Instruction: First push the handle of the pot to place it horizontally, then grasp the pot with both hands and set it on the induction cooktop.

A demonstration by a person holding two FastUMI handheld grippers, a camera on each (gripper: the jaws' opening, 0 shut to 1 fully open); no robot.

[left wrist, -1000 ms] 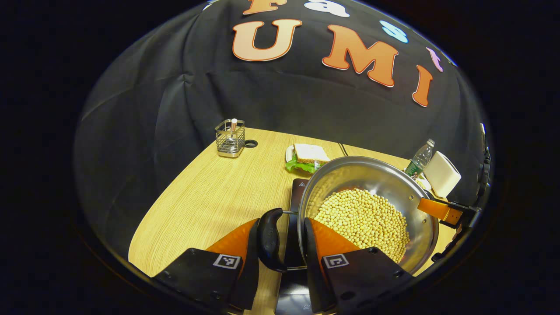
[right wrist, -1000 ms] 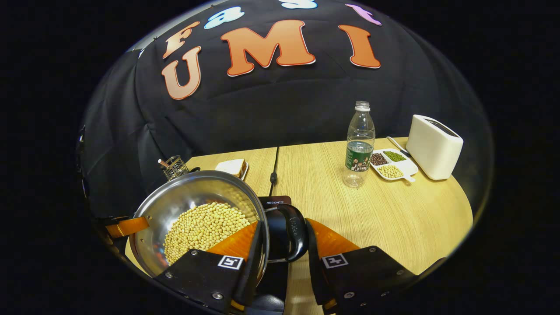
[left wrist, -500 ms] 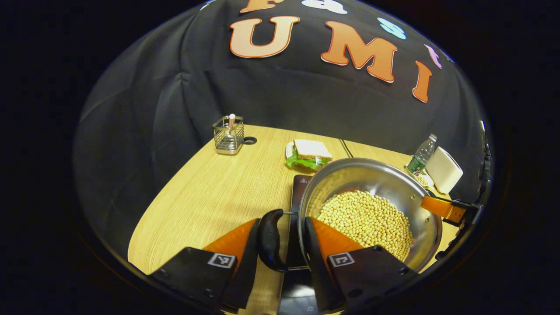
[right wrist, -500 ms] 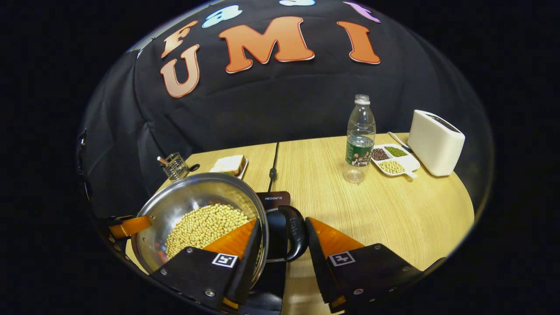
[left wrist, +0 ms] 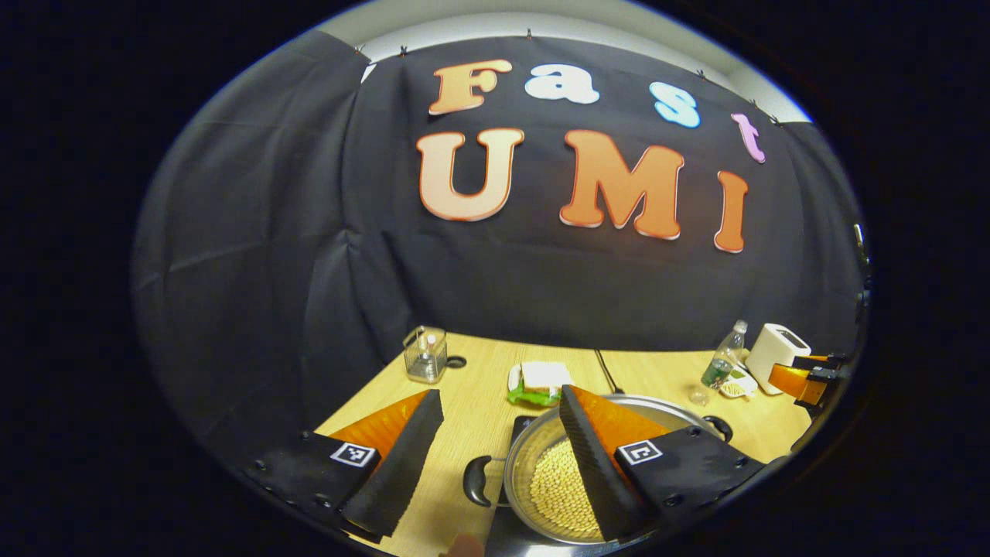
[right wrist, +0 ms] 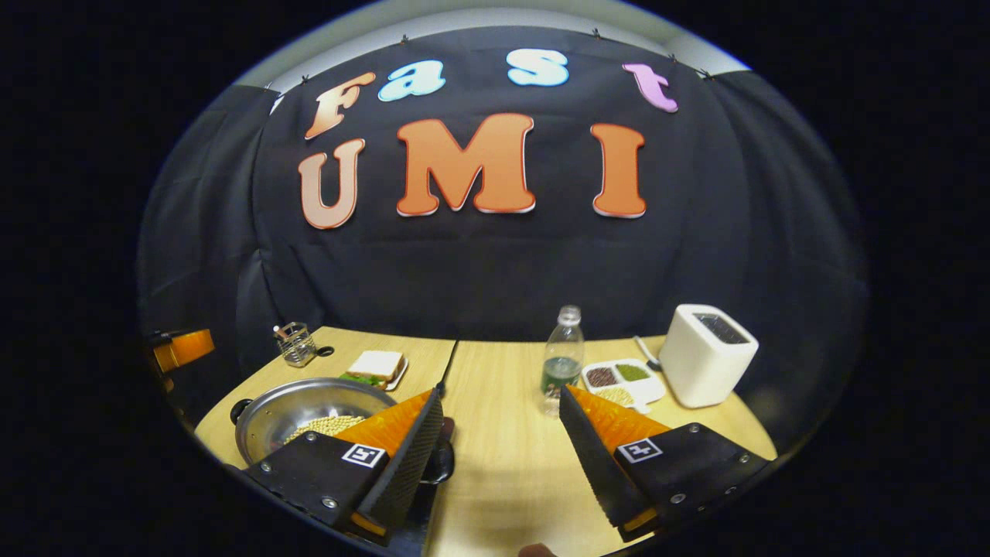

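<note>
My left gripper (left wrist: 495, 456) is wide open and holds nothing. Below and between its fingers lies the pot (left wrist: 541, 487), a steel pan full of pale beans, with one dark side handle (left wrist: 476, 481) pointing out toward the gap between my fingers and not touched by either.

My right gripper (right wrist: 499, 456) is also spread wide and empty. From the right gripper view the pot (right wrist: 302, 414) sits down to the left, partly behind my left-hand finger, well clear of the jaws.

The pot appears to rest on the dark induction cooktop (left wrist: 520, 425), a corner of which peeks out at its far side, on the wooden table (right wrist: 495, 387). I judge the task as good as done: the pot is set down level and both claws have let go and hang above it. All that looks left is to draw back.

Farther out on the table are a sandwich on a plate (left wrist: 539, 381), a wire utensil holder (left wrist: 425, 355), a water bottle (right wrist: 561, 357), a divided dish of beans (right wrist: 619, 381) and a white toaster (right wrist: 704, 354).
</note>
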